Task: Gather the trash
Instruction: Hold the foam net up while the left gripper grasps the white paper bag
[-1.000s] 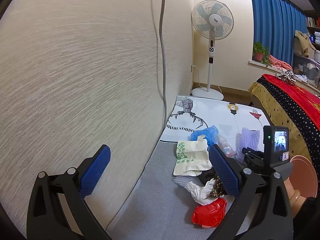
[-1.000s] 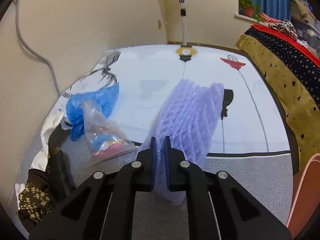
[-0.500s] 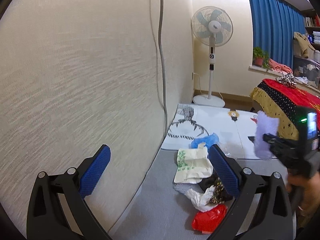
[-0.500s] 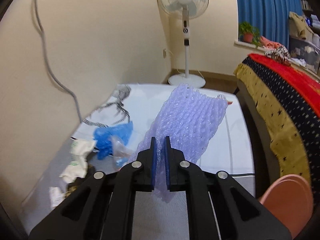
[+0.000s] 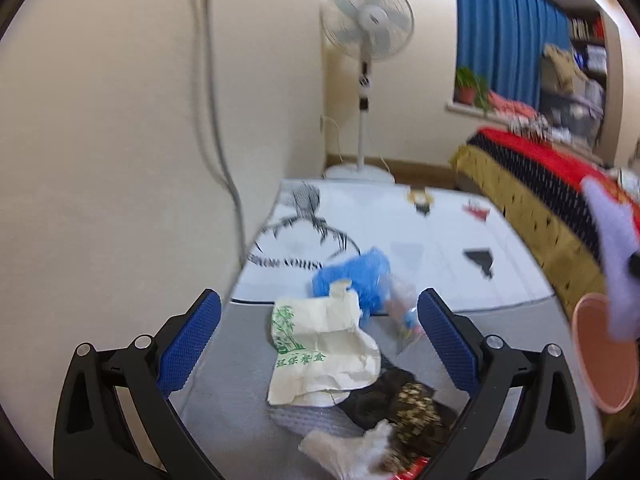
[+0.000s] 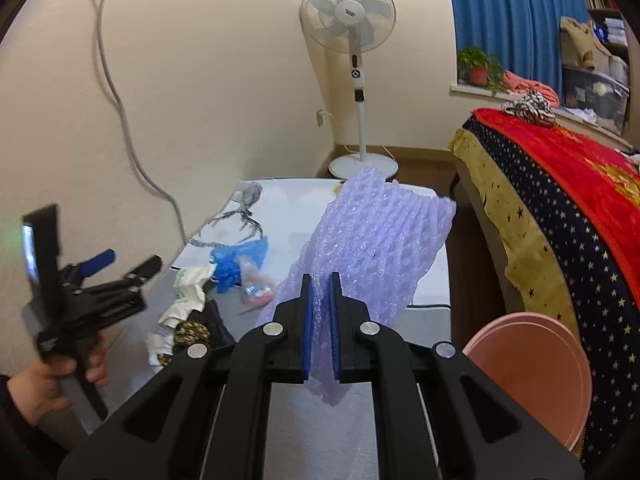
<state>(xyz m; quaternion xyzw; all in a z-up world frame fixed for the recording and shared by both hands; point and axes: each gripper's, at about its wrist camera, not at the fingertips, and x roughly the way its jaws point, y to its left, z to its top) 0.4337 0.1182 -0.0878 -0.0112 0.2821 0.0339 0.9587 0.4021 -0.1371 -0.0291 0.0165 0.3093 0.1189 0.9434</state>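
Right gripper [image 6: 320, 312] clamped on lilac foam net sleeve [image 6: 380, 240]; left gripper [image 5: 316, 340] jaws wide apart, crumpled white paper bag [image 5: 320, 348] lying between and beyond them

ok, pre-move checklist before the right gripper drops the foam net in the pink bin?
1. Right gripper shut on the foam net: ok.
2. Net hangs clear of the floor: ok.
3. Pink bin in view, low on the right: ok.
4. Bin's inside has room: cannot tell, only its rim shows.
5. Left gripper open and empty: ok.
6. Trash left on the floor, paper bag and blue bag: not ok.
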